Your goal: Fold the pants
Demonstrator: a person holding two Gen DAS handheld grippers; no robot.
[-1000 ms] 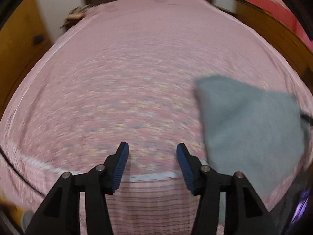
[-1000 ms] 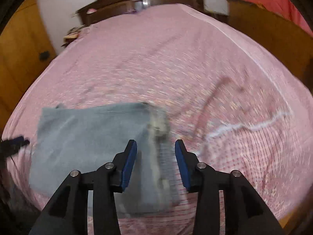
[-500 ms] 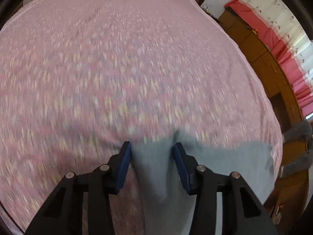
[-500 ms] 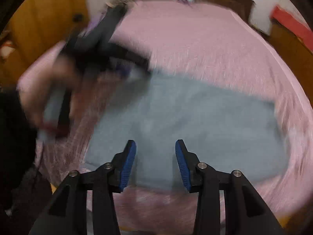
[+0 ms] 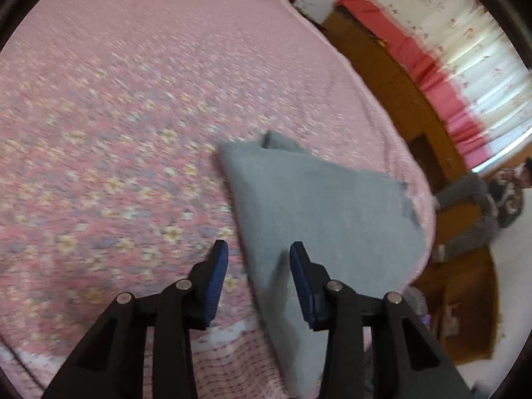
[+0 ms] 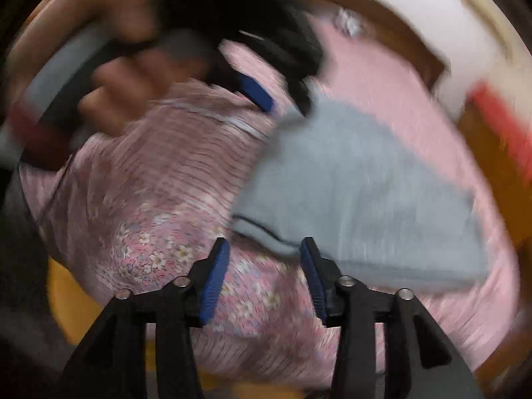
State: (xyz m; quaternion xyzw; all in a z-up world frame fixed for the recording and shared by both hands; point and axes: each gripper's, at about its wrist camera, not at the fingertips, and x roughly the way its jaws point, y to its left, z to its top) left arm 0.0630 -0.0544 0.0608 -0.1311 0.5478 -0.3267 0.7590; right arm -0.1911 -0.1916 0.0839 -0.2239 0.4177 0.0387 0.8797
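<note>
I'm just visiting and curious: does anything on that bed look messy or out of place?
Only slightly. The grey pants lie folded near the corner of the pink bedspread, and one far corner sticks up instead of lying flat. Nothing looks spilled or damaged.

Left of the folded grey fabric pants [image 5: 319, 206], the pink floral bedspread [image 5: 116, 116] lies bare; right of them, brown wooden furniture [image 5: 392, 76] crowds close.

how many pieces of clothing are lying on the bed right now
1. The grey pants lie folded near the edge of the pink bed, just ahead of both open claws, left and right. Parts of the bed are out of view.
</note>
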